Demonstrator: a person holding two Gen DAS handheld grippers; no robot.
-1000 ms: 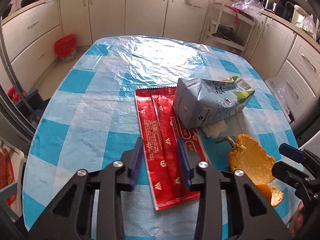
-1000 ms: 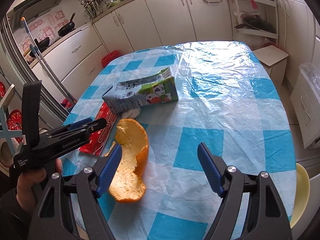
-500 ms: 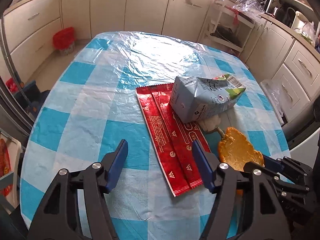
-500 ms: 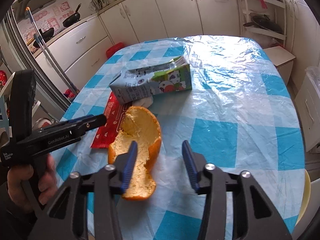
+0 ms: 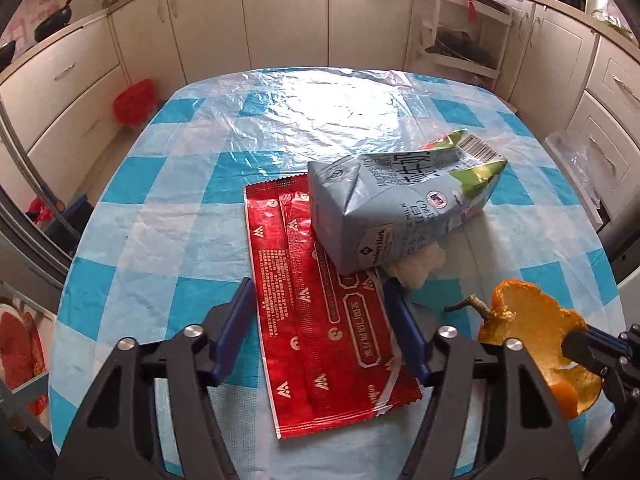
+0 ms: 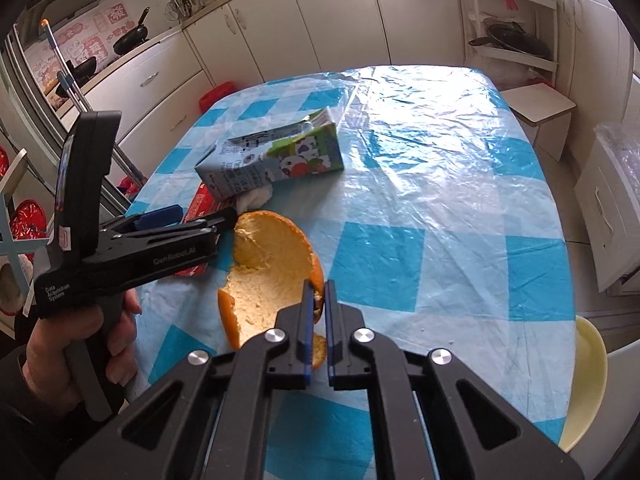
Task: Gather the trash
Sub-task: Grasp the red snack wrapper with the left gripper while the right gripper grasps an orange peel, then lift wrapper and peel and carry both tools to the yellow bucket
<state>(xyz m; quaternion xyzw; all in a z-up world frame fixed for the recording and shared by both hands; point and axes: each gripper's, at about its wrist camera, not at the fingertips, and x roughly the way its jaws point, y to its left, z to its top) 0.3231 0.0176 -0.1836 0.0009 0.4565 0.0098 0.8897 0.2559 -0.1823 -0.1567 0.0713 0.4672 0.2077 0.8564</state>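
My right claw (image 6: pixel 317 292) sits low in the middle of its view, its jaws pinched together on the near edge of the orange peel (image 6: pixel 264 276); the peel curls open on the blue-and-white checked table (image 6: pixel 460 208), pale inside facing up. My left claw (image 5: pixel 318 312) reaches into the lower middle of its own view with its jaws apart, having just narrowed a little; the red wrapper (image 5: pixel 316 308) lies flat between them, and I cannot tell whether the pads touch it. Just above the wrapper a milk carton (image 5: pixel 400 212) lies on its side, its lower corner over the wrapper's upper right edge; a crumpled white tissue (image 5: pixel 420 270) pokes out from under the carton's near side. In the right-hand view my left hand (image 6: pixel 76 344) grips its handle at the lower left.
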